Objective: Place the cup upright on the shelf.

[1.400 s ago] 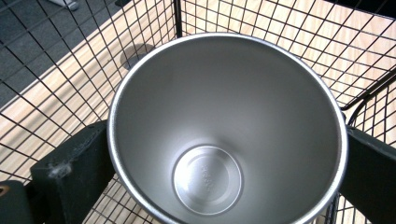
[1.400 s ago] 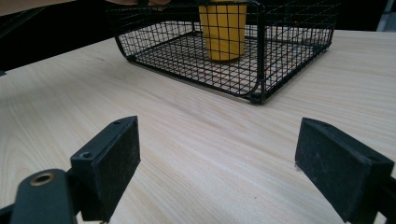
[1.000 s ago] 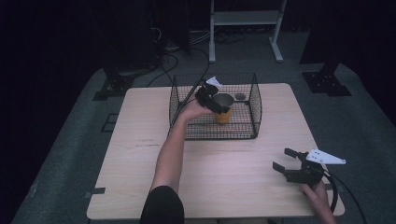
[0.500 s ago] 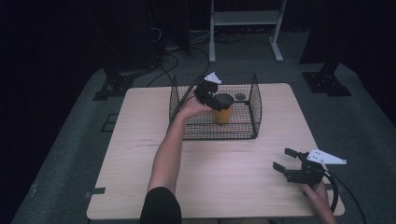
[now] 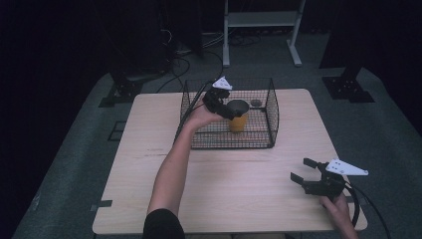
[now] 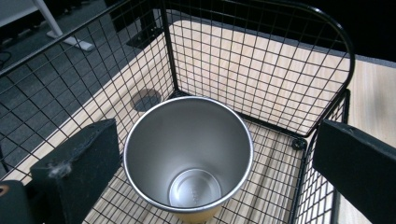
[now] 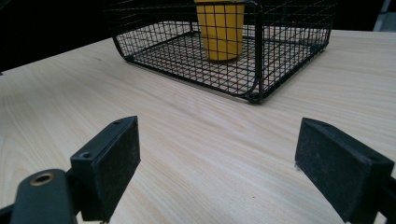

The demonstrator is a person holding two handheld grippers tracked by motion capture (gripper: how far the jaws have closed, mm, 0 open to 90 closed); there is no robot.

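A yellow cup with a steel inside stands upright on the floor of a black wire basket at the table's far middle. My left gripper hovers just over the cup's mouth, open. In the left gripper view the cup sits between the two jaws, with a gap on each side. My right gripper rests low over the table's near right, open and holding nothing. The right gripper view looks across bare wood to the basket and the cup.
A small dark disc lies on the basket floor behind the cup, also in the left gripper view as a round disc. The wooden table is bare left of and in front of the basket. A white stand stands on the floor beyond.
The left gripper has risen and tipped slightly over the cup. The cup and the right gripper have stayed where they were.
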